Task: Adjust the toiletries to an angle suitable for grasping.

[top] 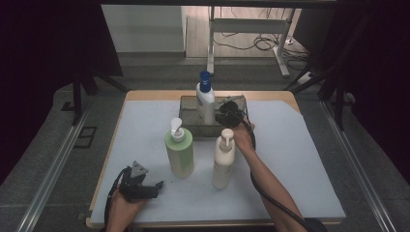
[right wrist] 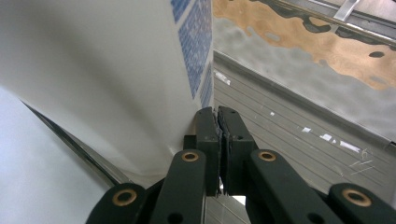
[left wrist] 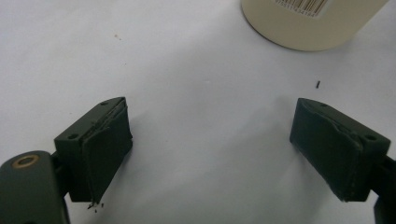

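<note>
High view: my right gripper (top: 227, 113), upper centre, jaws closed on nothing, beside white blue-capped pump bottle (top: 205, 99) standing in grey metal tray (top: 188, 126). Left gripper (top: 145, 186), lower left, open, idle. I judge one bottle placed; next: reach cream pump bottle (top: 224, 159), open jaws, grasp.

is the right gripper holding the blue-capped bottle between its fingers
No, the right gripper has its fingers pressed together, empty, beside the blue-capped bottle.

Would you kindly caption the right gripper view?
Shut right gripper beside the white blue-capped pump bottle in the grey metal tray.
</note>
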`<state>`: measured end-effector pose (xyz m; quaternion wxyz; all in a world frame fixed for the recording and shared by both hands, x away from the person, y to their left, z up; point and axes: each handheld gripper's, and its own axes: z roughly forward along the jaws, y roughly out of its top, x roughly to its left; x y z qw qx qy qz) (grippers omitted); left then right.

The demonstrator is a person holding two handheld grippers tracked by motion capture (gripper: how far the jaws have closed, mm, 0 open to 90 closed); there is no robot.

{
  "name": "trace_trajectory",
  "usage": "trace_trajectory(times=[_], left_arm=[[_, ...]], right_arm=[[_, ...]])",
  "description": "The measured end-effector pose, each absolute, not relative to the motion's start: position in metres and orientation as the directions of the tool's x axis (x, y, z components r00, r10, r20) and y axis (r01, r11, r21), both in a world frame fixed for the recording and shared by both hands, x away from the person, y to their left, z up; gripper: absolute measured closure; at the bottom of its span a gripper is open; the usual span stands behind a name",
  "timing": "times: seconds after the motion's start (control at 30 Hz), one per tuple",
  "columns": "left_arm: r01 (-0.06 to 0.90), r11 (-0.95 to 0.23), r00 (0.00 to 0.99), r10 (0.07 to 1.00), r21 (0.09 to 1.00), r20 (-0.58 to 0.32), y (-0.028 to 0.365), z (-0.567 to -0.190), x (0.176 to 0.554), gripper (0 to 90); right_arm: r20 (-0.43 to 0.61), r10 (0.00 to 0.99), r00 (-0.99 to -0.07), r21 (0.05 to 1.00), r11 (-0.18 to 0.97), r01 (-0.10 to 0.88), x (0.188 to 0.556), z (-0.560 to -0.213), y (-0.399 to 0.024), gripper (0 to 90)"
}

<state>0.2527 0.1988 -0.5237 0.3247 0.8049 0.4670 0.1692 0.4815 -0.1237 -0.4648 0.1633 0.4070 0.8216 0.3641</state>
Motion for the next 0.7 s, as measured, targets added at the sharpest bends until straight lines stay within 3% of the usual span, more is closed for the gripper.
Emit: trace_trajectory(times=[0.7], left_arm=[[0.642,-0.353,0.507,0.862,0.681,-0.031,0.1988,-0.5237,0.2527,12.1]], right_arm=[[0.025,0.782,-0.623,0.715,0.421,0.558,0.4818,-0.4652,-0.1143,86.9]])
